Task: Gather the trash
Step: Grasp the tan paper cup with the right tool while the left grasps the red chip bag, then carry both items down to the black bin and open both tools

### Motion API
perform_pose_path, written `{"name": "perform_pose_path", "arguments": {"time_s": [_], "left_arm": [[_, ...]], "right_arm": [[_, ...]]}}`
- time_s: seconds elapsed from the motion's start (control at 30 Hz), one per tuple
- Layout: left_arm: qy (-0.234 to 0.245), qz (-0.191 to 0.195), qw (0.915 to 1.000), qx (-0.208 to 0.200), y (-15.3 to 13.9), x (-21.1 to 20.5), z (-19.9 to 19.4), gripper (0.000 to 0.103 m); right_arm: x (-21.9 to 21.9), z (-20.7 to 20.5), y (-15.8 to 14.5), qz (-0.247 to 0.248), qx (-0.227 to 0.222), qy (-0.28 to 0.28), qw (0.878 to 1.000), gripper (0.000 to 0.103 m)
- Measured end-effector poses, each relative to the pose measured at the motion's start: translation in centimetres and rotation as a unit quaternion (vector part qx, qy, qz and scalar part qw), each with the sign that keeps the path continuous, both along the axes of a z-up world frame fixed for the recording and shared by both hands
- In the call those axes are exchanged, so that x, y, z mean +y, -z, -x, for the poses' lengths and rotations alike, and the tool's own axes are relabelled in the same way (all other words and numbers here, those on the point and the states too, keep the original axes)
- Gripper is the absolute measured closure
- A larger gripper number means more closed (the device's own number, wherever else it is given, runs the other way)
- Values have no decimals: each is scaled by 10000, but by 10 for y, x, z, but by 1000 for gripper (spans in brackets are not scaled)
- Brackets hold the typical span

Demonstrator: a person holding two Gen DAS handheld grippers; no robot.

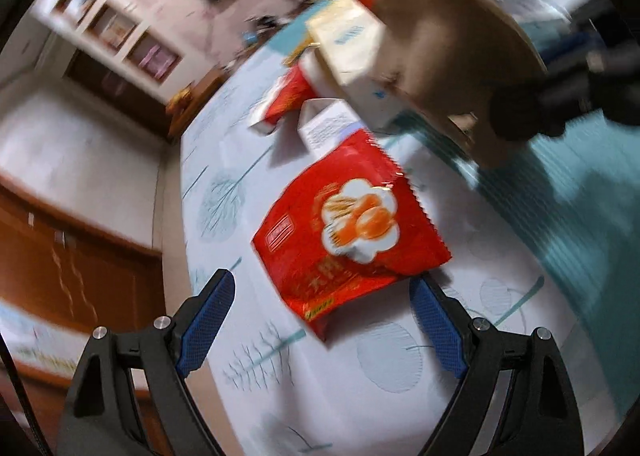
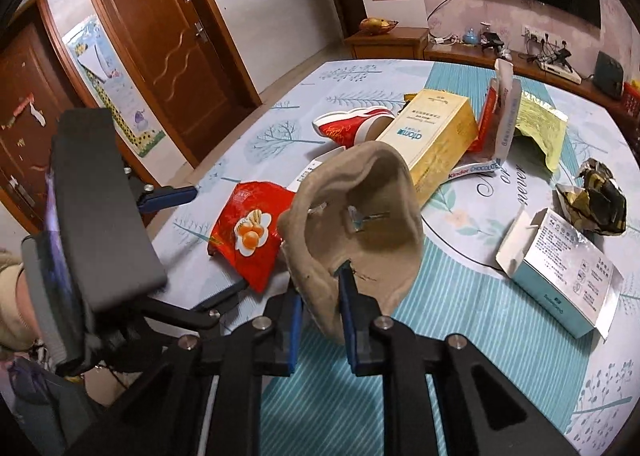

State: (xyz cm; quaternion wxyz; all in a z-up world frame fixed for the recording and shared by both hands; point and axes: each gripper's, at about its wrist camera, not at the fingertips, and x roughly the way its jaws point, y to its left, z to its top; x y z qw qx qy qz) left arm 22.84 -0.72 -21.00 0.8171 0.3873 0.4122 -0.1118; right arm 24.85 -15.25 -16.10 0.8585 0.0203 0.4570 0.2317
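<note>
My right gripper (image 2: 320, 288) is shut on the rim of a tan paper bowl (image 2: 360, 216), held tilted above the table with its opening toward the camera. The bowl also shows in the blurred left wrist view (image 1: 452, 48). My left gripper (image 1: 322, 296) is open, its blue pads either side of the near corner of a red snack wrapper (image 1: 348, 224) that lies flat on the table; the wrapper shows in the right view (image 2: 252, 232) left of the bowl. A yellow carton (image 2: 436, 140) leans behind the bowl.
Trash lies on the patterned tablecloth (image 2: 460, 296): a red-and-white box (image 2: 352, 124), a Kinder wrapper (image 2: 472, 170), a yellow foil bag (image 2: 540, 128), a crumpled dark wrapper (image 2: 596, 200), a teal-and-white box (image 2: 560, 268). Wooden doors (image 2: 172, 44) and a sideboard (image 2: 500, 52) stand beyond.
</note>
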Motion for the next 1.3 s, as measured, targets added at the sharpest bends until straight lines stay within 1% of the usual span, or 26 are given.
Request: {"name": "perform_pose_path", "arguments": {"time_s": [0.07,0.1,0.17,0.23,0.3,0.4,0.53,0.57,0.6,0.63,0.67,0.7,0.73,0.77,0.8,0.9,0.97,1.03,1.1,1.13,1.17,1.23,1.3], "left_arm": [[352,-147,9993,53,1,-5,-3,15],[446,-177,9988,105,1,-7,-5,15],[642,-149,9974,291,-1,-11,-12,15],[767,14,9953,590,-2,-10,-22,15],[792,209,9926,898,-3,-7,-35,15],[703,556,9847,1492,-2,-1,-58,15],[567,935,9747,1952,2,5,-79,15],[534,1008,9726,2027,3,6,-81,18],[519,1114,9696,2114,6,7,-82,29],[519,1274,9644,2257,5,7,-84,38],[501,1391,9605,2358,4,8,-87,57],[452,1445,9597,2369,2,7,-88,71],[376,1413,9621,2302,2,7,-86,74],[324,1409,9627,2289,2,8,-86,87],[264,1433,9624,2291,2,9,-84,90],[-38,1637,9580,2355,-3,18,-75,94],[-195,1809,9549,2345,-9,24,-70,95],[-432,2035,9512,2277,-22,30,-61,95],[-694,2269,9464,2191,-33,37,-51,95],[-930,2407,9434,2082,-42,42,-43,95],[-1057,2518,9400,2047,-47,46,-38,95],[-1329,2744,9339,1868,-62,53,-19,95],[-1414,2974,9267,1810,-79,55,6,95]], "right_arm": [[-4,-1,0,-112,40,25,9999,86],[-5,0,0,-139,49,24,9999,86],[-5,0,0,-161,56,-8,9999,86],[-5,0,2,-211,101,-40,9997,86],[-7,-1,2,-264,137,-49,9995,86],[-9,-1,2,-356,189,-33,9992,86],[-12,-1,2,-401,208,-25,9990,86],[-13,-1,2,-413,219,-26,9989,86],[-13,0,2,-430,229,-24,9988,86],[-14,0,2,-451,242,-17,9987,86],[-15,0,2,-476,257,4,9985,86],[-16,-1,2,-483,258,21,9985,87],[-17,-1,1,-504,262,55,9984,87],[-19,0,0,-536,277,85,9981,87],[-20,0,0,-561,293,113,9979,87],[-23,2,-3,-616,328,199,9974,90],[-25,6,-8,-646,322,255,9971,92],[-26,10,-13,-673,306,312,9968,92],[-25,19,-19,-679,258,406,9965,92],[-25,23,-22,-684,250,447,9963,92],[-25,27,-26,-698,251,503,9960,92],[-25,40,-35,-730,234,666,9948,92],[-25,52,-46,-784,213,789,9936,92]]}}
